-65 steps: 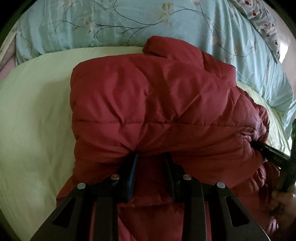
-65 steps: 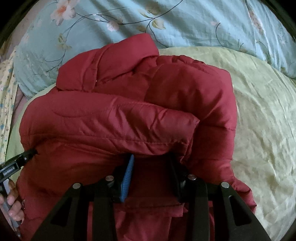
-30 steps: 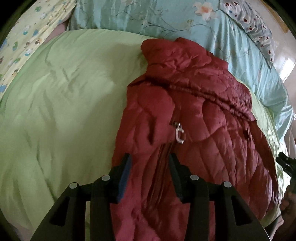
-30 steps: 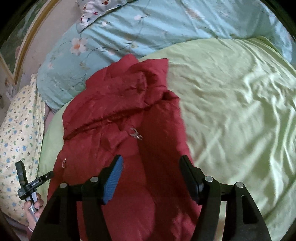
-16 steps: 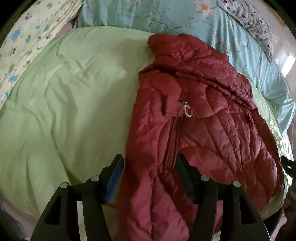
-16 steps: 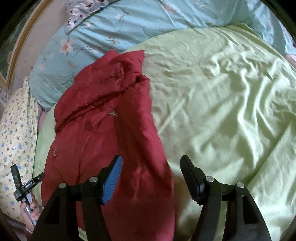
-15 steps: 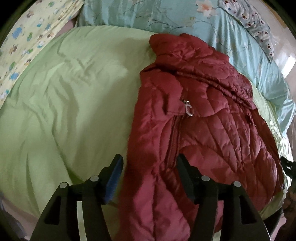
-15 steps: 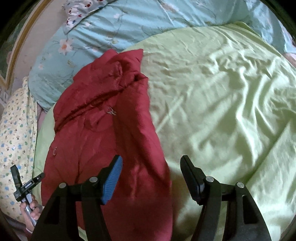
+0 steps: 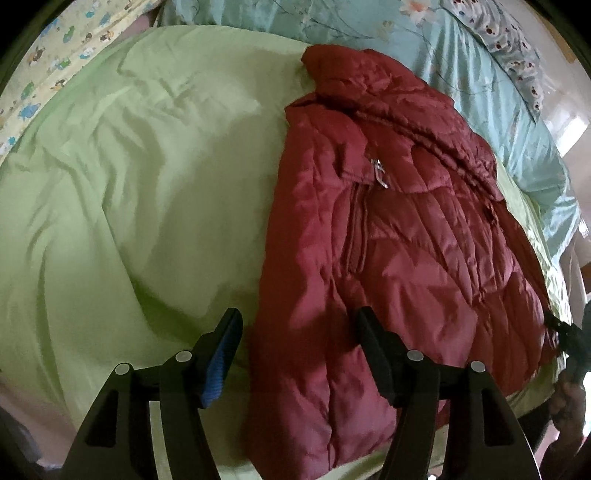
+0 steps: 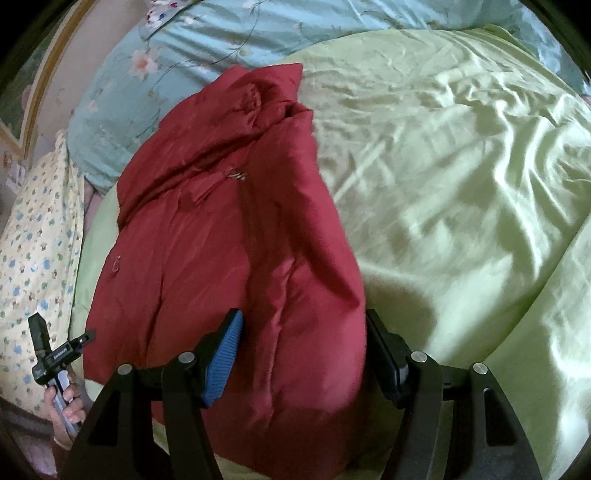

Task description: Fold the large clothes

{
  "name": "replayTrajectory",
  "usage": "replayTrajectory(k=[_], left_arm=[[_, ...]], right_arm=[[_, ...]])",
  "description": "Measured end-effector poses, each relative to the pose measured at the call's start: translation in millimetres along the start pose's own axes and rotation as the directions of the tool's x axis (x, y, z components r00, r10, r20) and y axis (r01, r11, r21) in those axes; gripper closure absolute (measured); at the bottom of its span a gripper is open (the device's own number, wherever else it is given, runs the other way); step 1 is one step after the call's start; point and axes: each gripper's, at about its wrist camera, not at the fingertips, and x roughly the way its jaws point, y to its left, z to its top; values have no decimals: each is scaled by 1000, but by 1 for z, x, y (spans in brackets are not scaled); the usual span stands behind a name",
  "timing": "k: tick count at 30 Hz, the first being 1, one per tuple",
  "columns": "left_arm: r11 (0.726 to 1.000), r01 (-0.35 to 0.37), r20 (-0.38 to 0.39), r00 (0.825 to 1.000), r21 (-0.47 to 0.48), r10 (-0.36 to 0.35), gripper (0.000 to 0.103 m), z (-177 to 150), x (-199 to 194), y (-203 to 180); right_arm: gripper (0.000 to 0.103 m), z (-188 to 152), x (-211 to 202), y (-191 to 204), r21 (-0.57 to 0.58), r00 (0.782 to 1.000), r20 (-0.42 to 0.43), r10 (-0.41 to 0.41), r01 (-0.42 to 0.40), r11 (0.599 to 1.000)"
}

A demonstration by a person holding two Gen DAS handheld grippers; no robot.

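Observation:
A dark red puffer jacket [image 9: 399,236] lies folded lengthwise on the light green bed sheet [image 9: 129,192], collar toward the pillows, a metal zipper pull [image 9: 378,171] showing near its top. It also shows in the right wrist view [image 10: 221,236]. My left gripper [image 9: 295,332] is open and empty, held above the jacket's near left edge. My right gripper [image 10: 303,332] is open and empty, above the jacket's near right edge. The left gripper also shows at the far left of the right wrist view [image 10: 59,350], in a hand.
Light blue floral pillows [image 9: 369,22] lie along the head of the bed. A yellow patterned cloth [image 10: 37,251] lies at the bed's side. Wrinkled green sheet [image 10: 461,177] spreads beside the jacket. The bed's near edge runs just under the grippers.
Both grippers have let go of the jacket and opened. They have pulled back and up, so the folded jacket now lies flat on the sheet.

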Motion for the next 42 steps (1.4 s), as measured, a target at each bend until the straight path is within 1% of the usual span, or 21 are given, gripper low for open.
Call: replayTrajectory(k=[4, 7, 9, 12, 14, 17, 20, 24, 25, 26, 27, 28, 29, 30, 31, 33, 38, 40, 42], left_arm=[[1000, 24, -26, 999, 10, -24, 39, -10, -11, -2], [998, 37, -43, 998, 41, -36, 40, -17, -14, -9], [998, 41, -46, 998, 57, -38, 40, -21, -16, -14], [996, 50, -45, 998, 73, -47, 44, -23, -21, -17], [994, 69, -45, 997, 81, -65, 45, -22, -33, -18], [993, 80, -61, 995, 88, -75, 45, -23, -33, -18], [991, 89, -69, 994, 96, -82, 45, -26, -33, -17], [990, 101, -70, 993, 95, -95, 46, -28, -55, -14], [990, 102, -68, 993, 99, -96, 50, -28, -53, -15], [989, 104, -69, 993, 103, -97, 57, -24, -75, -9], [988, 105, -66, 993, 109, -98, 62, -23, -84, -9], [988, 110, -65, 993, 113, -103, 69, -20, -97, -4], [987, 114, -59, 992, 114, -107, 75, -19, -104, -4], [986, 119, -51, 992, 116, -113, 78, -18, -110, -5], [986, 120, -41, 992, 119, -116, 81, -17, -112, -6], [983, 124, -19, 992, 132, -123, 83, -13, -130, -7], [980, 157, 30, 986, 125, -162, 86, -3, -145, -10], [976, 180, 64, 980, 119, -188, 86, 1, -154, -13], [972, 200, 103, 972, 123, -213, 86, 8, -171, -11]], right_arm=[[35, -7, -1, 5, -24, 1000, -14, 27, -28, 999], [38, -14, -3, 10, -51, 999, -23, 36, -37, 998], [44, -17, -6, 14, -76, 999, -27, 41, -43, 996], [46, -21, -9, 16, -96, 998, -27, 50, -52, 994], [45, -21, -9, 15, -92, 998, -21, 66, -68, 993], [43, -20, -3, 10, -56, 995, -26, 100, -101, 993], [43, -22, -2, 10, -53, 994, -35, 106, -107, 993], [43, -25, -3, 9, -46, 993, -44, 112, -114, 992], [43, -26, -3, 9, -48, 993, -49, 109, -112, 993], [43, -26, -3, 10, -47, 993, -51, 109, -111, 993], [46, -27, -3, 10, -49, 993, -51, 107, -110, 993], [47, -28, -4, 12, -55, 993, -49, 103, -105, 993], [56, -28, -5, 14, -66, 994, -45, 101, -104, 992], [67, -29, -6, 15, -74, 993, -39, 109, -112, 991], [69, -29, -8, 17, -76, 992, -29, 126, -128, 989], [73, -27, -10, 18, -66, 987, -9, 158, -158, 985], [76, -21, -16, 21, -50, 978, 29, 208, -207, 977], [77, -17, -21, 24, -50, 974, 44, 224, -221, 974], [77, -12, -30, 31, -64, 969, 68, 239, -235, 970]])
